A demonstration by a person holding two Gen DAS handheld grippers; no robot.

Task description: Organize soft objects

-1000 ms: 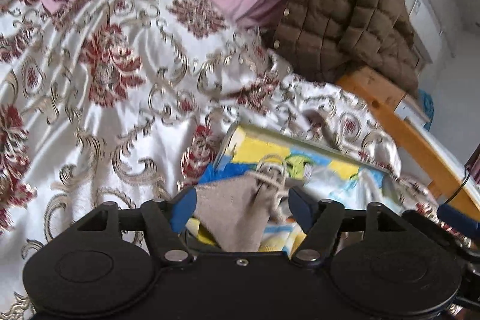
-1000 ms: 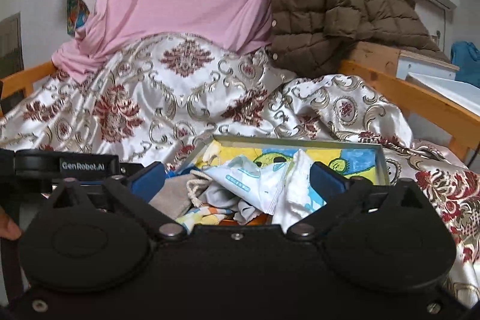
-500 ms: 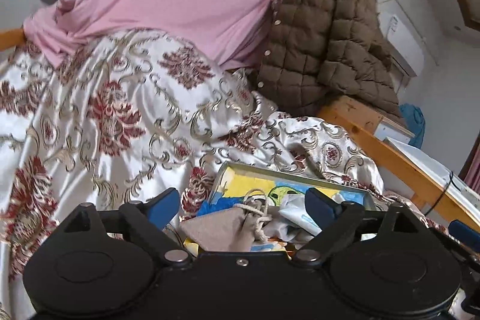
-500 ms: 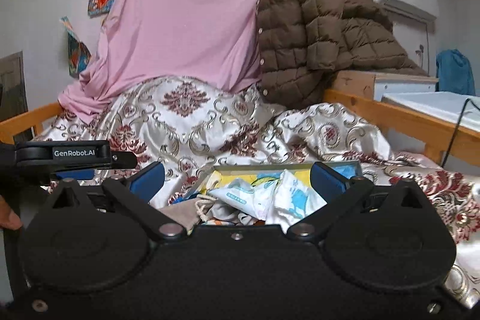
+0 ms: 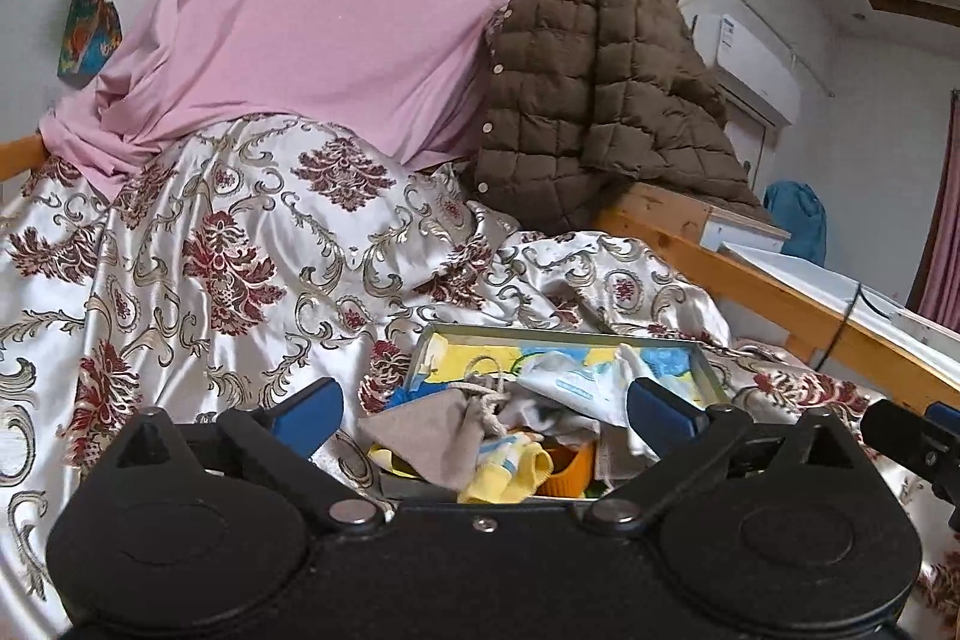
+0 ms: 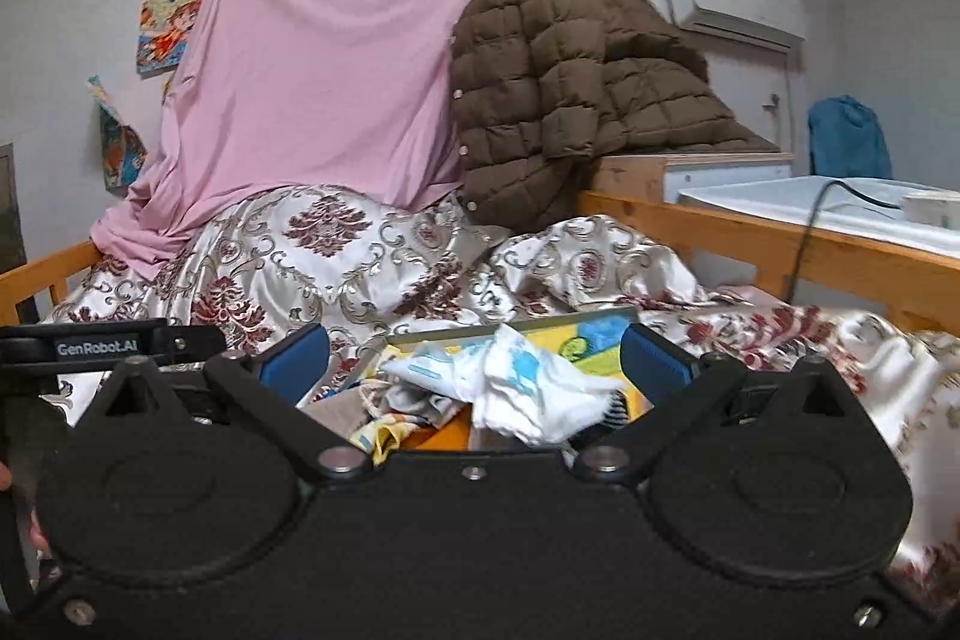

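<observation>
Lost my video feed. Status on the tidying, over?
Left gripper jaws opening, nothing between; right gripper open, empty. Grey pouch, white cloth lie in tray. Nothing blocking.

Glossy satin bedspread (image 5: pixel 252 244), matt quilted brown jacket (image 5: pixel 588 100), metal-rimmed tray (image 5: pixel 558 334), rough grey drawstring pouch (image 5: pixel 432 430)

**Soft, even light — fisheye bend at the rims**

Both views are evenly lit by soft, diffuse light; its source cannot be told. The satin bedspread (image 5: pixel 252 244) carries pale sheen on its folds, brightest at the right edge of the right wrist view, where the cloth also smears into motion blur. The pink sheet (image 6: pixel 324 82) and the brown quilted jacket (image 6: pixel 576 100) read sharp, with gentle shadows in their creases. Straight lines bow near the frame edges — the wooden rail (image 5: pixel 780 292) curves, and the corners darken. The black gripper bodies in the foreground stay deep and nearly featureless
</observation>
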